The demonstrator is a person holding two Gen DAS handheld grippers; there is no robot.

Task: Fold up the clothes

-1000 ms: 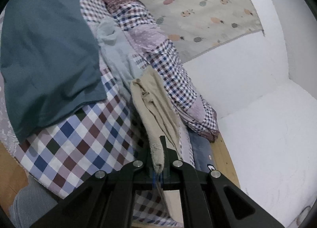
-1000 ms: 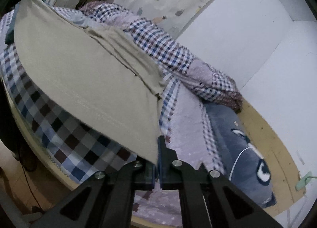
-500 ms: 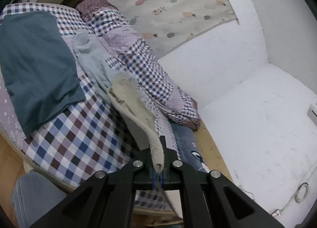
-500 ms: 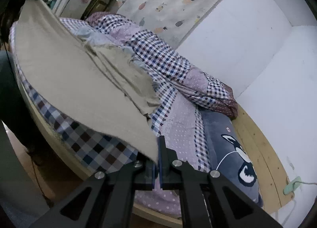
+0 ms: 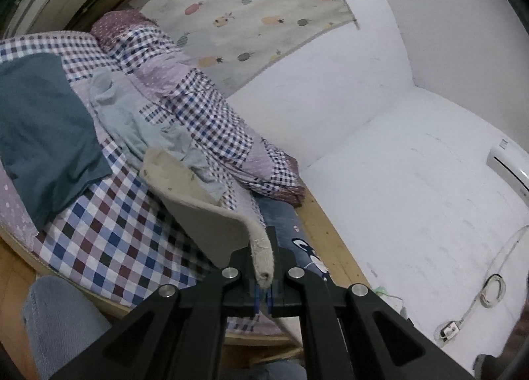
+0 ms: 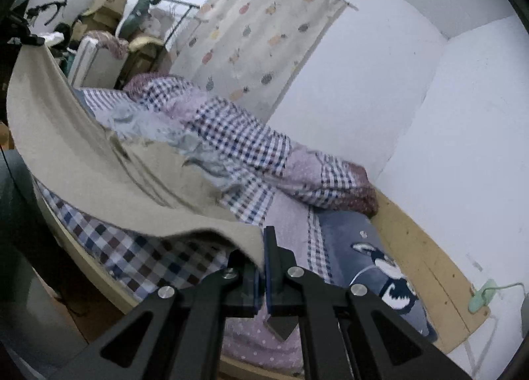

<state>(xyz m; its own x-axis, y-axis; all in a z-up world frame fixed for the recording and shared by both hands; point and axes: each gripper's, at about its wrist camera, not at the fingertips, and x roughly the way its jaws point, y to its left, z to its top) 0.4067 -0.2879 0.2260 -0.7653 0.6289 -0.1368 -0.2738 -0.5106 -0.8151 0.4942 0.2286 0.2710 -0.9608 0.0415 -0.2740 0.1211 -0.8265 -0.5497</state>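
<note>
A beige garment (image 6: 82, 162) hangs stretched above the bed, held up by both grippers. My right gripper (image 6: 264, 267) is shut on one corner of its hem. My left gripper (image 5: 264, 276) is shut on another corner, where the beige garment (image 5: 205, 231) curls into a rolled edge. In the right wrist view the cloth sweeps up to the far left, where the other gripper (image 6: 26, 40) pinches it. A light blue garment (image 5: 132, 122) lies crumpled on the bed behind it. A dark teal garment (image 5: 43, 129) lies flat at the left.
The checked bedspread (image 5: 109, 241) covers the bed; a rolled checked quilt (image 5: 211, 122) lies along the wall. A navy pillow (image 6: 373, 254) with a cartoon animal sits at the bed's right end. A fruit-print curtain (image 6: 264, 36) and boxes (image 6: 105, 6) stand behind.
Both grippers have risen and drawn back from the bed, lifting the beige garment off the bedspread. The cloth now hangs in a sag between them, uncovering the light blue garment.
</note>
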